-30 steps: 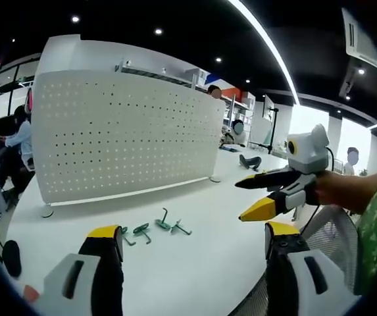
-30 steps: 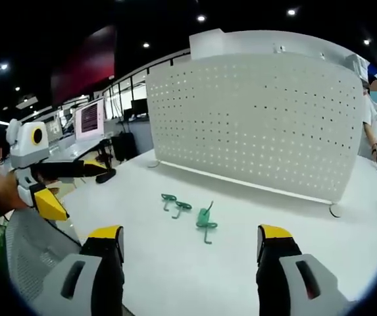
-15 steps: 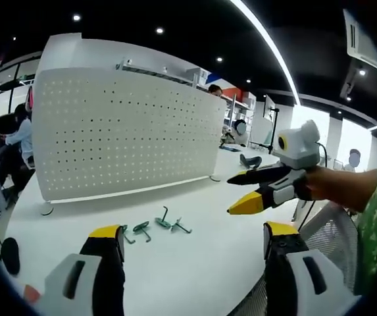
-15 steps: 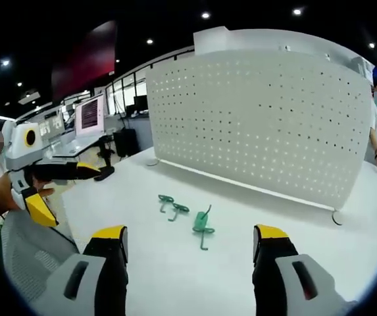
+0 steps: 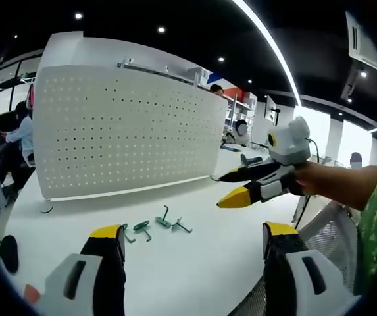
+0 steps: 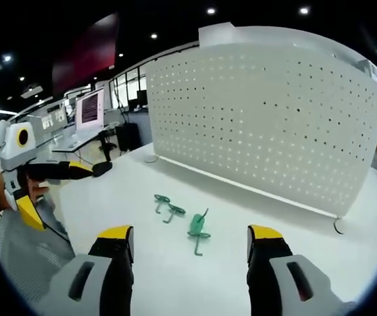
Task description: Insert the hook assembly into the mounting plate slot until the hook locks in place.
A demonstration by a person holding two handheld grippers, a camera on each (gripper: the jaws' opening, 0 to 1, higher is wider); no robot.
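Note:
Several green hooks (image 5: 154,228) lie loose on the white table (image 5: 195,276), in front of an upright white perforated mounting plate (image 5: 122,131). In the right gripper view the same hooks (image 6: 181,220) lie ahead of the plate (image 6: 267,125). My left gripper (image 5: 189,243) is open and holds nothing, short of the hooks. My right gripper (image 6: 189,242) is open too, its jaws wide apart, nothing between them. The right gripper (image 5: 231,189) reaches in from the right in the left gripper view, held by a hand. In the right gripper view, the left gripper (image 6: 53,197) is at the left edge.
A mesh chair back (image 6: 30,257) sits low near the table's edge. Monitors and desks (image 6: 86,115) stand behind at the left. People sit at the far sides of the room. A dark object (image 5: 7,253) lies on the table's near left.
The right gripper has moved left and forward over the table toward the hooks. The right gripper view has closed in slightly on the hooks and plate. The hooks have not moved.

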